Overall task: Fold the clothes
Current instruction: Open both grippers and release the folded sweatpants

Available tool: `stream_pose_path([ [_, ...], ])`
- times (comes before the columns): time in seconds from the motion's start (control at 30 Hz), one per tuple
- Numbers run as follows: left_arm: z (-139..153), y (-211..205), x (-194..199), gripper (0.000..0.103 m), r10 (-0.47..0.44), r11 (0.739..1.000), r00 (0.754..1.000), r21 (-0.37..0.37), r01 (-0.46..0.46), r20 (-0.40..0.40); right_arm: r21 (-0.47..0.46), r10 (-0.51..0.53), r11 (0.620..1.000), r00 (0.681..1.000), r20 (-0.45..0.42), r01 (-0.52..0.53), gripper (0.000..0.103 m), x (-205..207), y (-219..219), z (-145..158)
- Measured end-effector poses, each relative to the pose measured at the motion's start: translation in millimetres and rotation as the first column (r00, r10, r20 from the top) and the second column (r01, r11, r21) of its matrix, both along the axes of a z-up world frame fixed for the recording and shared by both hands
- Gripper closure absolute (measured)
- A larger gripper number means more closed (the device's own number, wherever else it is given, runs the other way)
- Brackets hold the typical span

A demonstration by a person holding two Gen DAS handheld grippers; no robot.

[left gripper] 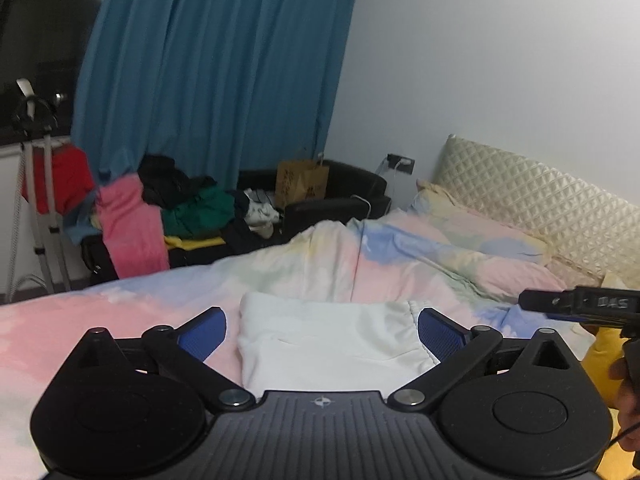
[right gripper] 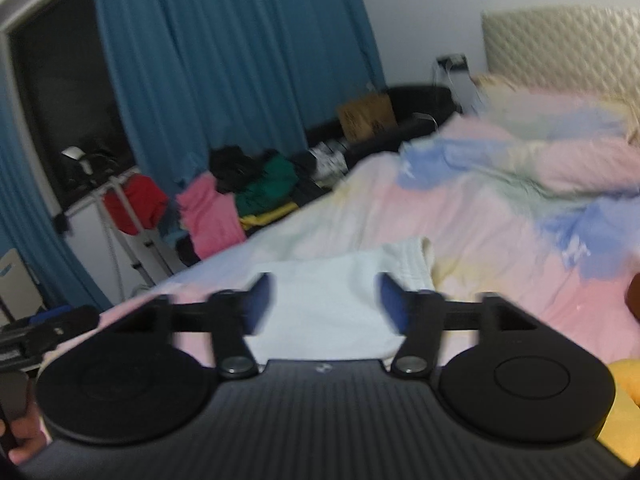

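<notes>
— Where did the two wrist views look from?
— Low and close over the pastel patchwork duvet [left gripper: 100, 320], facing the blue pleated curtain [left gripper: 216, 60] — both shared the folded white cloth garment [right gripper: 320, 300].

— Count, please.

— I log two grippers: the left gripper [left gripper: 322, 334] and the right gripper [right gripper: 326, 304], each with two blue pads, jaws apart. One white garment [left gripper: 332, 344] on one pastel duvet [left gripper: 320, 264]. One quilted headboard [left gripper: 536, 200].

— Beyond the bed?

— I see one blue curtain [left gripper: 216, 68], one black sofa [left gripper: 340, 196], one brown paper bag [left gripper: 300, 184], one wall socket [left gripper: 400, 163]. One heap of clothes [left gripper: 172, 204]; pieces within it I cannot count. One yellow item [right gripper: 624, 408] at the edge.
</notes>
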State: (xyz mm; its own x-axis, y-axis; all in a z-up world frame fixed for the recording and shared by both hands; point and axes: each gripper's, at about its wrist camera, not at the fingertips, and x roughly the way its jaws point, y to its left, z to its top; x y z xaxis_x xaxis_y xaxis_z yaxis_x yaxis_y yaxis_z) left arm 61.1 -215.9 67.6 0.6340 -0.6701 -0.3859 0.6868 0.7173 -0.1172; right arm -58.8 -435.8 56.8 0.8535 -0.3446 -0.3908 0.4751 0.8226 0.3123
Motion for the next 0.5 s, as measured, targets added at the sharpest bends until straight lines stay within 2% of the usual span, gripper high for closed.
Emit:
stream_pose_path([
  [0.03,2.9,5.1,-8.8,0.0,0.012,1.0,1.0,-0.002,-0.012,0.01,-0.021,0.008,1.0,1.0,0.017,-0.008,0.015,-5.9,7.6,1.3],
  [0.17,6.9,27.1,-33.7,0.0,0.041,0.999,0.999,-0.029,-0.041,0.01,-0.095,0.013,0.995,0.999,0.047,-0.009,0.015,-21.0,35.5,-1.1],
  [0.3,-3.4,41.6,-54.4,0.0,0.064,0.998,0.997,-0.005,-0.064,0.048,-0.157,0.005,0.988,0.998,0.058,0.004,0.015,-28.4,62.0,-14.2],
  [0.5,-30.5,58.5,-75.4,0.0,0.069,0.998,0.991,-0.011,-0.068,0.112,-0.239,-0.01,0.971,0.997,0.07,0.026,0.015,-29.0,95.7,-44.3],
])
